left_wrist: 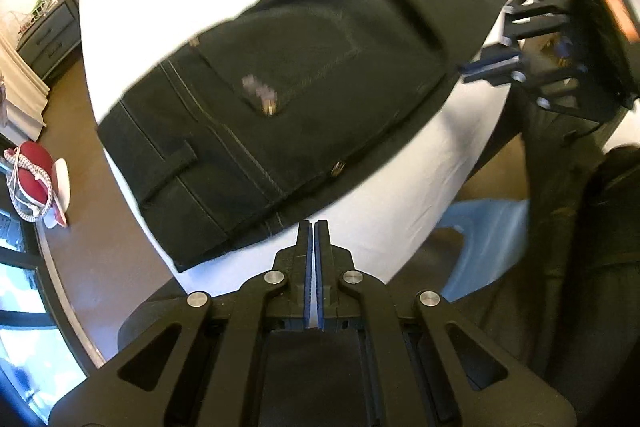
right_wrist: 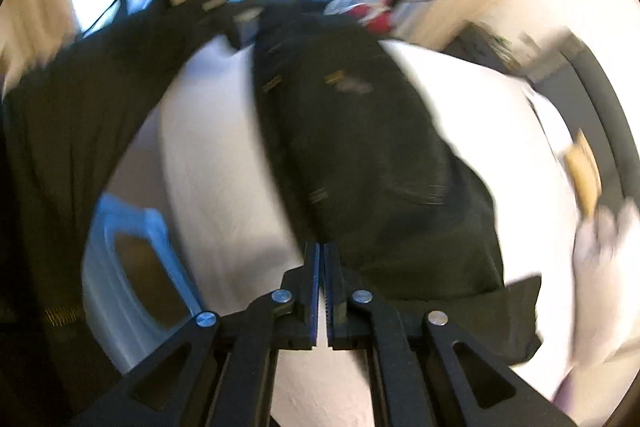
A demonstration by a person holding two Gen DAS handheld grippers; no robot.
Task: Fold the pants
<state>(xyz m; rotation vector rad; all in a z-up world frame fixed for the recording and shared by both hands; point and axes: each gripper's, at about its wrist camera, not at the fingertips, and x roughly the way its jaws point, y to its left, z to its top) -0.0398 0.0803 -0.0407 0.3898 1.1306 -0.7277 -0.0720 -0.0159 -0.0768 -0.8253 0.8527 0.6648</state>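
The folded black jeans [left_wrist: 280, 99] lie on the white bed [left_wrist: 400, 195] just beyond both claws: left gripper [left_wrist: 315, 227] pressed together empty, right gripper [right_wrist: 321, 251] barely parted, pinching nothing.

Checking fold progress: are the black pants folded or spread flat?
Folded: the black pants form a compact stack on the white bed, back pocket up, one layer overlapping at the far end.

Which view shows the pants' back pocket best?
Left wrist: the back pocket on the pants is sharp enough to trace its stitching and label. Right wrist shows the same pants motion-blurred, with only faint smears of stitching.
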